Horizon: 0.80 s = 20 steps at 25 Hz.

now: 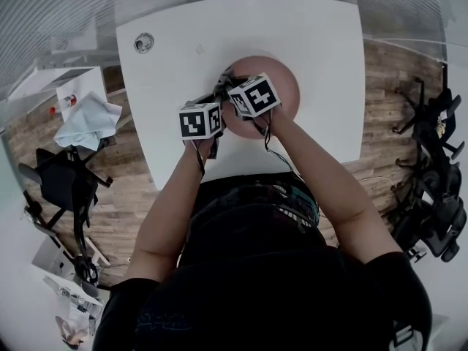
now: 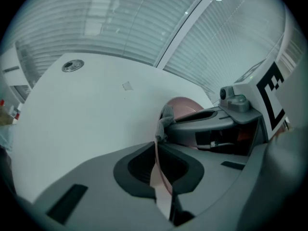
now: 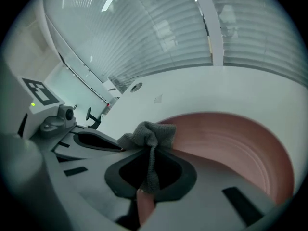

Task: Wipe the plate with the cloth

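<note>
Pink plate [image 3: 231, 134] rests on the white surface [image 1: 219, 35], its rim pinched by the left claw [image 2: 160, 146], likely to steady it. The right claw [image 3: 151, 154] grips the grey cloth [image 3: 148, 131] over its near edge, ready for wiping.

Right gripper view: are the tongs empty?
No, the right tongs are pinched shut on the grey cloth, which bunches up beside the pink plate.

Rough-knit grey cloth [image 3: 150, 137], smooth pink plate [image 3: 231, 138], matt white table [image 1: 307, 50]
</note>
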Motion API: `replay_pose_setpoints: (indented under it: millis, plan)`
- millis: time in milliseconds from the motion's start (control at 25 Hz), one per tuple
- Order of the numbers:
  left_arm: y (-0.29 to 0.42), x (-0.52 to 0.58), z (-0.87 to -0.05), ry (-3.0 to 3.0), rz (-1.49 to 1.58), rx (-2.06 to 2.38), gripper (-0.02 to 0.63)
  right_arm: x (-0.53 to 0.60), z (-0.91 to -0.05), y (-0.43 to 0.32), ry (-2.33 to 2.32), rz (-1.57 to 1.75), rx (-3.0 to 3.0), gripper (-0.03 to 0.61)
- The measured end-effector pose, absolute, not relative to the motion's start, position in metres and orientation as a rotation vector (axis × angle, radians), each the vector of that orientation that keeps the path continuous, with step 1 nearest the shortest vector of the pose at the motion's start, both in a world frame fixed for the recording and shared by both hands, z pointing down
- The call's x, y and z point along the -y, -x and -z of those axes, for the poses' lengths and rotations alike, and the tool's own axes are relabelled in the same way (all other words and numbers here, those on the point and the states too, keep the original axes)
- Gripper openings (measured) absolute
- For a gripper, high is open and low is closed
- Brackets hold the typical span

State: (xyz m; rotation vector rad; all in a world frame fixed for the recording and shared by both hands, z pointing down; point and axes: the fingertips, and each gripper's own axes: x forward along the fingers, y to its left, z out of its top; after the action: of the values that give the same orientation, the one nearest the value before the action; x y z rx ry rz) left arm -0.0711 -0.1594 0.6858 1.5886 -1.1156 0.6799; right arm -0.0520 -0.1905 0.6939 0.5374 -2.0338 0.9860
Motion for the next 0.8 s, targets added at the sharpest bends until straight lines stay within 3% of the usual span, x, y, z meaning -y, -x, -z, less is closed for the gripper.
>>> replay_pose_setpoints:
  millis: [800]
  plan:
    - [0.073, 0.163, -0.687, -1.568, -0.651, 1.145, 0.028, 0.092, -0.694, 0.031, -0.281, -1.035, 1.907, 0.035]
